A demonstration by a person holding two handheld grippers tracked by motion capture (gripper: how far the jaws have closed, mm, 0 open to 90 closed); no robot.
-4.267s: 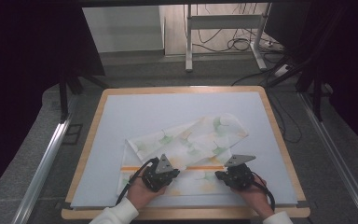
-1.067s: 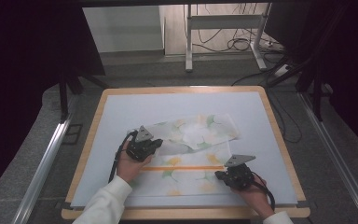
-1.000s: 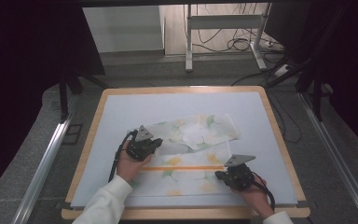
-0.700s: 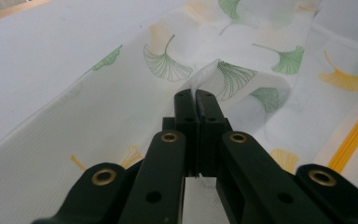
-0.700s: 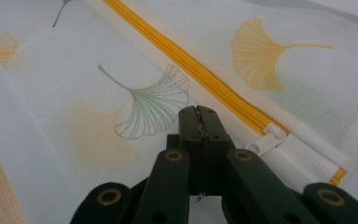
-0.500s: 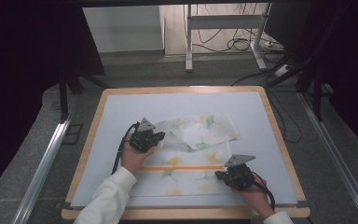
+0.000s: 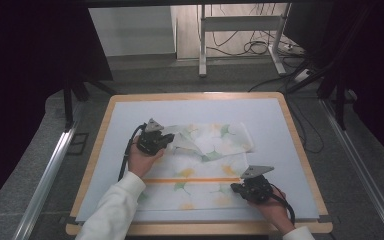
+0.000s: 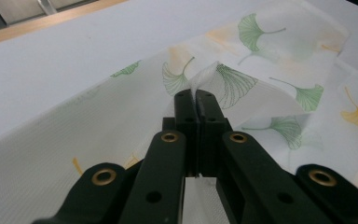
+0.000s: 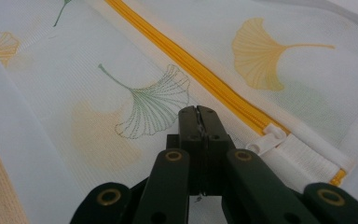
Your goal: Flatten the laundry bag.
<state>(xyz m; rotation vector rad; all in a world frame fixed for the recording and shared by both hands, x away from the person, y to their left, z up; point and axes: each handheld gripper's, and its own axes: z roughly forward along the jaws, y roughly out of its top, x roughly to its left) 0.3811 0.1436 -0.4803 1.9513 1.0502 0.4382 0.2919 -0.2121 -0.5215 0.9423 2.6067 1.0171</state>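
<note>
Clearly the work in hand is folding the mesh bag (image 7: 200, 167), which lies on the white mat (image 7: 280, 120) with its orange zipper (image 7: 190, 180) running across the middle. The left gripper (image 7: 166, 141), beyond the zipper, has its jaws closed tight on a pinch of the bag's fabric and lifts that corner over the rest, while the right gripper (image 7: 236, 188), just on the near side of the zipper by its white pull (image 9: 266, 138), is closed too and seems to pin the mesh flat. Next, I think, the left hand must carry the corner across and lay it down smooth, with the right holding firm.
</note>
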